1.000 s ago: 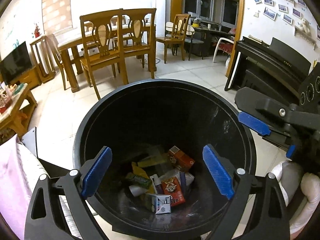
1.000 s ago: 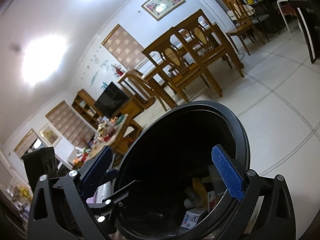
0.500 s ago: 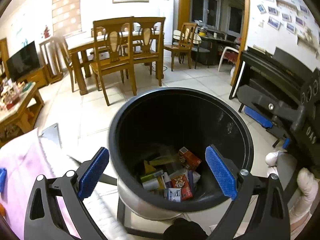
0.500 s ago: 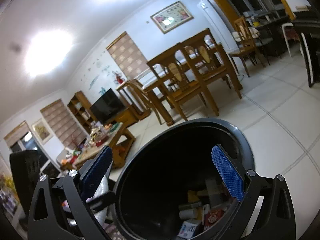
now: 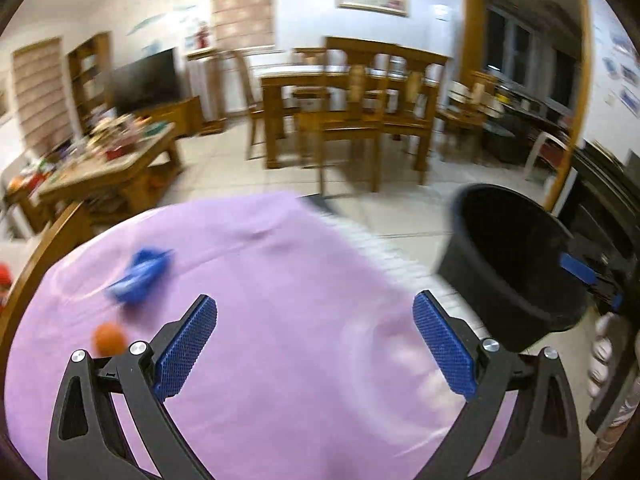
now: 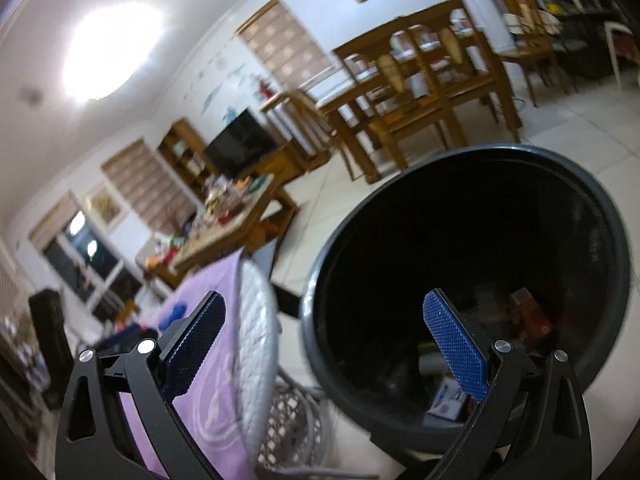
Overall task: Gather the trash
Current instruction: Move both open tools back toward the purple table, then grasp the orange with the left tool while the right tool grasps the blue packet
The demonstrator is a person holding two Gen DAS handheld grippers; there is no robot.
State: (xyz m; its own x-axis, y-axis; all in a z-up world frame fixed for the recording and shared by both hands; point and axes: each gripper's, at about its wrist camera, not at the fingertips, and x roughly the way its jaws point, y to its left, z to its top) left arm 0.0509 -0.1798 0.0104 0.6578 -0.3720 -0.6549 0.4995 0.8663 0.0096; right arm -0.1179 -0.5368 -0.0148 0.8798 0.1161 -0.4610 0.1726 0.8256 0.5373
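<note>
A black trash bin stands to the right of a table with a purple cloth; in the right wrist view the bin holds several cartons. On the cloth lie a crumpled blue wrapper and a small orange ball. My left gripper is open and empty above the cloth, right of both items. My right gripper is open and empty at the bin's near left rim; it also shows at the right edge of the left wrist view.
A wooden dining table with chairs stands behind. A cluttered coffee table and a TV are at the left. A black piano is at the right. A white wicker chair edge sits between cloth and bin.
My left gripper has swung left, from over the bin's mouth to above the purple cloth. The right gripper stayed near the bin and tilted slightly.
</note>
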